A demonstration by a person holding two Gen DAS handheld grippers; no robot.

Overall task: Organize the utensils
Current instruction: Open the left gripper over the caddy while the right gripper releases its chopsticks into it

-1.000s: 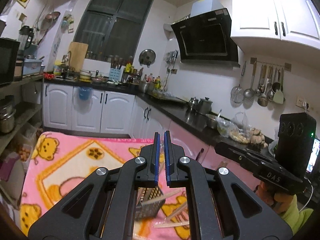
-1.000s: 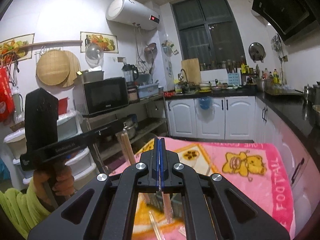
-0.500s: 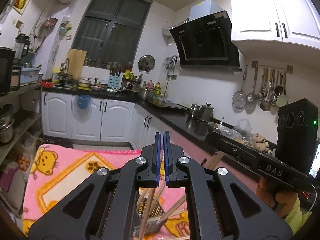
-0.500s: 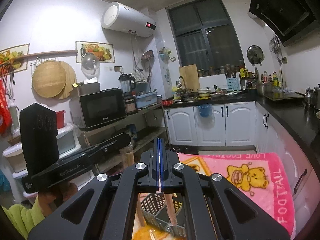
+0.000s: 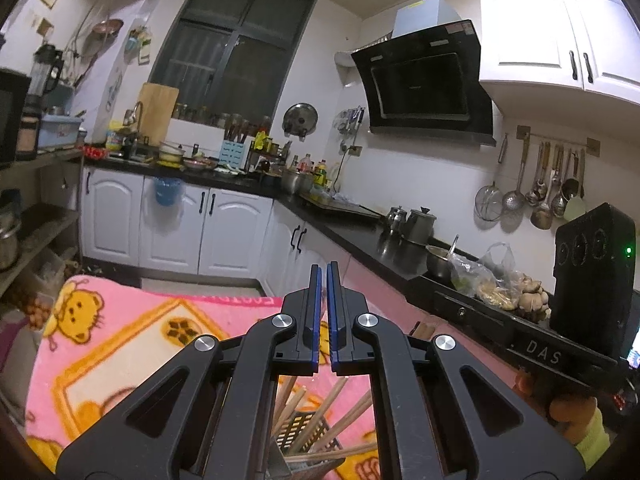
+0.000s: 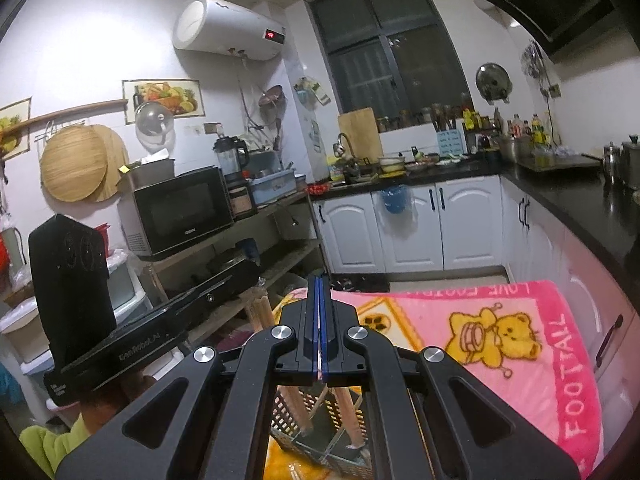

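Layout of the table and the kitchen around it.
A blanket (image 5: 120, 344) covers the table; on it, nearest the cameras, stands a slotted basket (image 5: 304, 436) with chopsticks (image 5: 340, 428) leaning inside. Behind the table, cabinets (image 6: 412, 228) run under a counter (image 6: 560, 188) that turns along the right wall. A microwave (image 6: 180, 208) sits on a shelf at the left. Ladles (image 5: 540, 184) hang on the right wall, beside a hood (image 5: 424, 80).

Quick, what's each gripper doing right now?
Left gripper: closed; whether it grips anything cannot be told.
Right gripper: closed; likewise cannot be told.
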